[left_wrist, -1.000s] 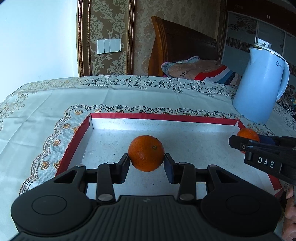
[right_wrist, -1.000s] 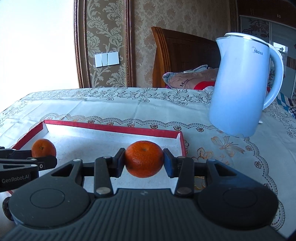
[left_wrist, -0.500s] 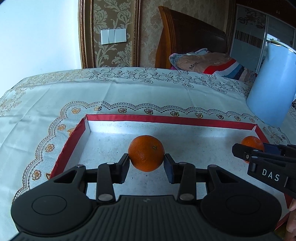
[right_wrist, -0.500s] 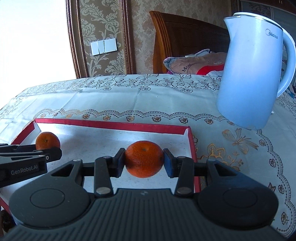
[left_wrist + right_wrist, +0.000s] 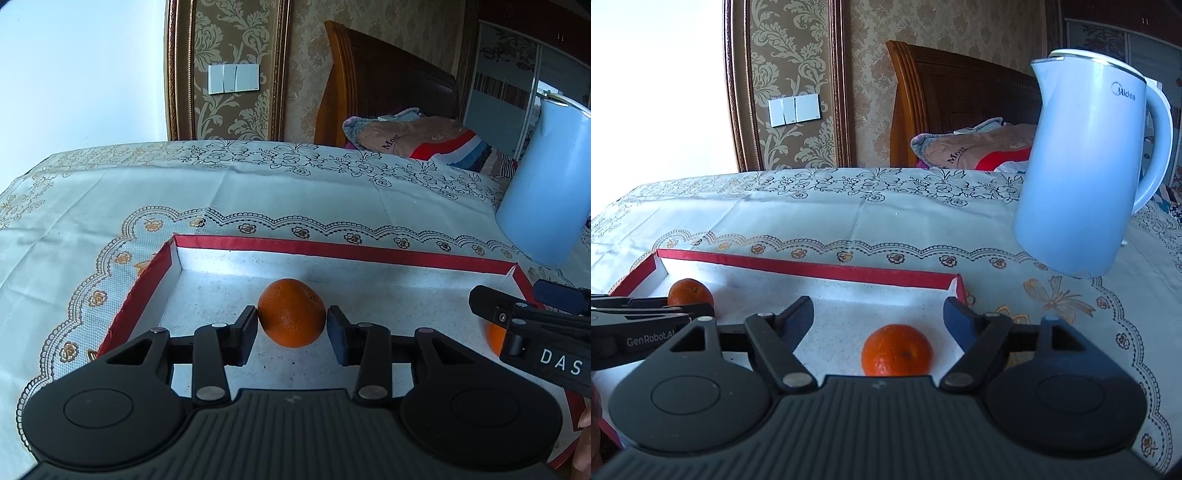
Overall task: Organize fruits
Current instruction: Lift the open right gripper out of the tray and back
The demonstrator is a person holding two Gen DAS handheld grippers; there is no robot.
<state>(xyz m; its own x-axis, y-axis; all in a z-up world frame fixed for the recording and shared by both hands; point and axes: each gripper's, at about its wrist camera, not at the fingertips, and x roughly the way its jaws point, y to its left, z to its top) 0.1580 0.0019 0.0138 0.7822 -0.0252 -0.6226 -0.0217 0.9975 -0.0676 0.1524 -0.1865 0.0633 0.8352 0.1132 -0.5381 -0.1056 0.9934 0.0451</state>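
Patterned cloth on desk (image 5: 886, 221); red-rimmed tray (image 5: 332, 250) ahead. Left tool (image 5: 291, 328) jaws just easing, left orange (image 5: 291, 313) between, grip uncertain. Right tool (image 5: 879, 321) just released, right orange (image 5: 897, 350) lying free between jaws.

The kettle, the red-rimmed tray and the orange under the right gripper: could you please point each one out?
kettle (image 5: 1082, 177), right wrist view, middle of its pale blue body.
red-rimmed tray (image 5: 812, 268), right wrist view, far red rim.
orange (image 5: 897, 350), right wrist view, centre of its peel.

Both matte-black grippers, the left gripper (image 5: 291, 334) and right gripper (image 5: 879, 319), carry silver rivets, ribbed housings and white lettering.
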